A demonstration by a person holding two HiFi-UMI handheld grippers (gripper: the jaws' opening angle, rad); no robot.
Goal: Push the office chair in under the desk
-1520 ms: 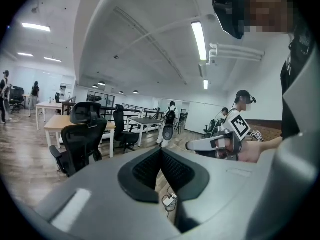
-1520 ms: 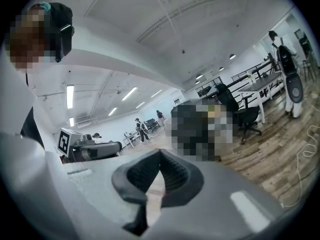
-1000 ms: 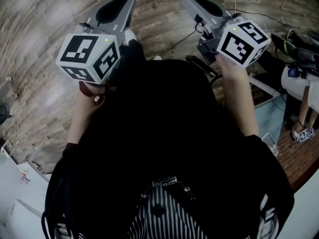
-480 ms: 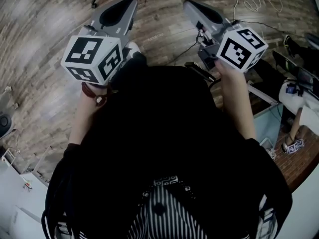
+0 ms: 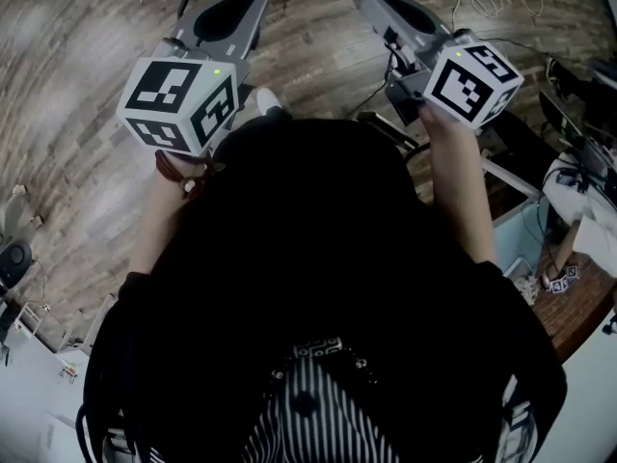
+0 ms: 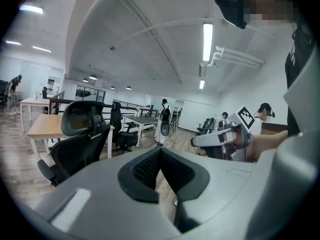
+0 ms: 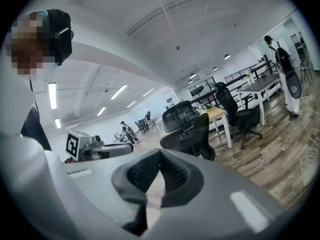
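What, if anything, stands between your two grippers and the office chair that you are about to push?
Nothing visible does. The left gripper and the right gripper, both shut and empty, face the office chair across bare wooden floor. The light wooden desk stands just beyond the chair, with nothing visible between them.

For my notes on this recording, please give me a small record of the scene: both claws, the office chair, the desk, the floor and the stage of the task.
left claw: shut, nothing between its jaws
right claw: shut, nothing between its jaws
office chair: black, upright, ahead of both claws, not touched
desk: light wooden top, behind the chair
floor: wood planks
task stage: chair not yet reached
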